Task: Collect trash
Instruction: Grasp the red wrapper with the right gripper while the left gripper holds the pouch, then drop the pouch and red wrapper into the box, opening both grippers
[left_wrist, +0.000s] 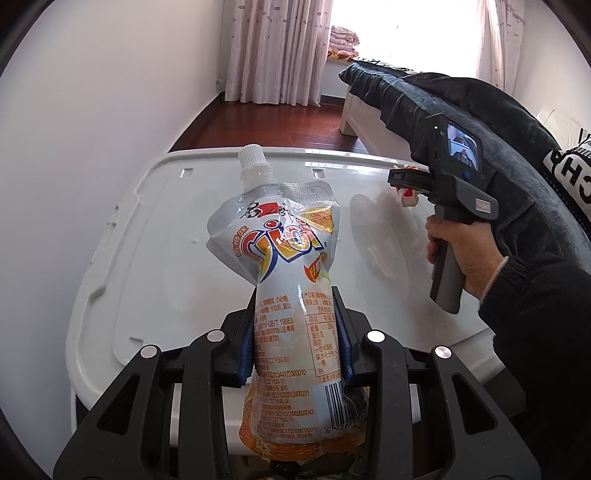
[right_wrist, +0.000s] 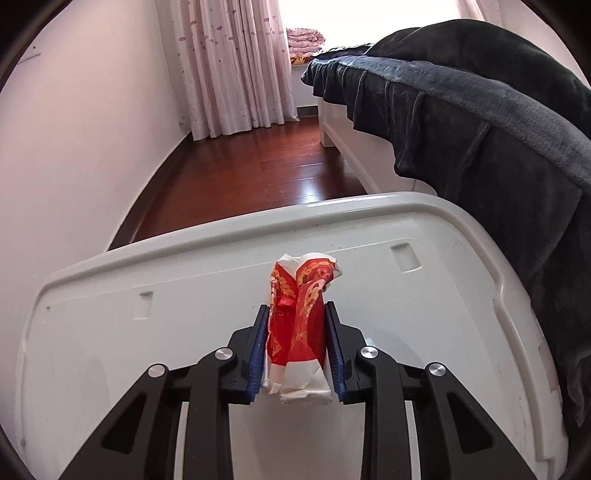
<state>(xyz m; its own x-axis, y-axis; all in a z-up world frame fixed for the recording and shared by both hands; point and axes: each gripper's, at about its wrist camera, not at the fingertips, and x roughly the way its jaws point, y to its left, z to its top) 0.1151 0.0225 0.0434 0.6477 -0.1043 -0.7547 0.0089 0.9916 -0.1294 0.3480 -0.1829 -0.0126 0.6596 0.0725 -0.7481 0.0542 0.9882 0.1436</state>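
Both grippers are loaded, left gripper (left_wrist: 297, 325) clamping a drink pouch (left_wrist: 284, 280), right gripper (right_wrist: 295, 339) a crumpled red wrapper (right_wrist: 301, 325); no bin visible, so disposal remains

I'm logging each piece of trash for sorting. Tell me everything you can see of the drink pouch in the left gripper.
The pouch is a soft, glossy plastic spouted bag, silver-white with orange at the bottom, a red and blue logo, printed Chinese text and a barcode. A white screw cap closes its clear spout. It stands upright, spout leaning left, pinched in at the waist by the left gripper, whose blue pads press both sides. It is held above a white plastic lid.
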